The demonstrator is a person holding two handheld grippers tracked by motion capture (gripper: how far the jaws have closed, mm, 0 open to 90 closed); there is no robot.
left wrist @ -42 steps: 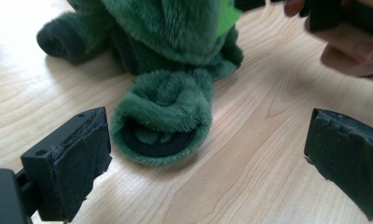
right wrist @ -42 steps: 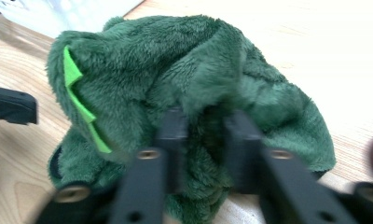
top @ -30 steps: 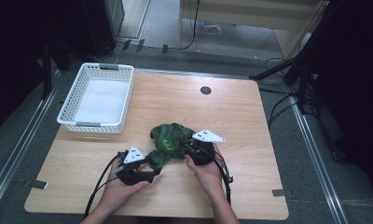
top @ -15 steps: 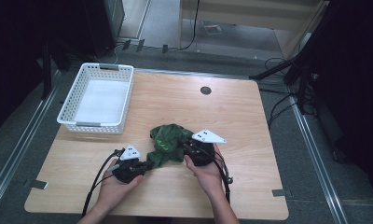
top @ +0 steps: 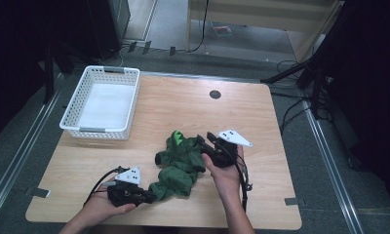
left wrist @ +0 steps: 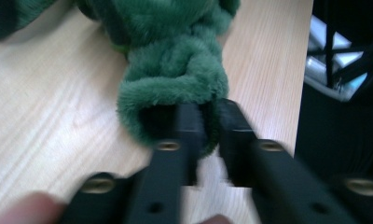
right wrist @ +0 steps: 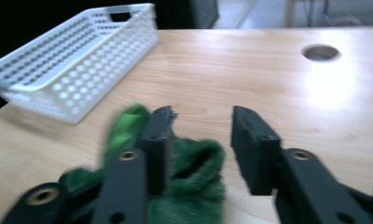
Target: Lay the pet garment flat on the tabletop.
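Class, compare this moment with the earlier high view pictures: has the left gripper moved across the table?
Yes. The left gripper has drawn back toward the table's near edge, farther from the white basket.

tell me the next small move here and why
Probably close the right claw on the fluffy green plush garment: its jaws have just been opening and stand apart above the fabric, while the left claw pinches a rolled edge, so only one end is held.

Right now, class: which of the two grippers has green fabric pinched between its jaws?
The left gripper: its jaws, just opening, clasp a fold of the green plush garment. The right gripper stands open above it.
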